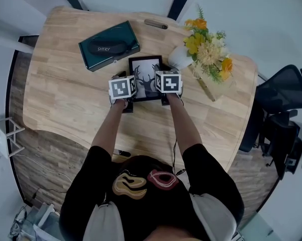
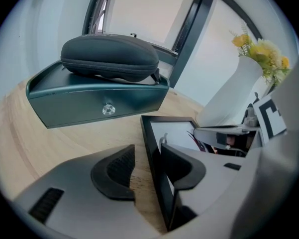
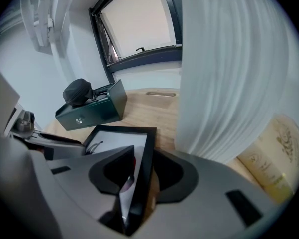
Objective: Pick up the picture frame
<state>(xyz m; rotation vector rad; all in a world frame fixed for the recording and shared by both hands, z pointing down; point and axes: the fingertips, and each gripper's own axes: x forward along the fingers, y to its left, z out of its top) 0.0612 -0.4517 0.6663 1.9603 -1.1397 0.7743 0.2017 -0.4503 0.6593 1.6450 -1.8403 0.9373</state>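
The black picture frame (image 1: 146, 70), holding a deer print, lies in the middle of the wooden table (image 1: 65, 99). My left gripper (image 1: 123, 89) stands at its left edge and my right gripper (image 1: 168, 82) at its right edge. In the left gripper view the frame's border (image 2: 151, 146) runs between the open jaws of the left gripper (image 2: 147, 171): the right pad lies against the glass side and bare wood shows beside the left pad. In the right gripper view the frame edge (image 3: 145, 153) stands between the jaws of the right gripper (image 3: 143, 178), with the pads close on both sides and no clear squeeze.
A dark green box (image 1: 109, 46) with a black case on top sits just behind and left of the frame. A white vase (image 1: 180, 57) of yellow flowers stands close to the frame's right rear corner. A pale carton (image 1: 211, 87) lies beside it. An office chair (image 1: 286, 99) is past the table's right edge.
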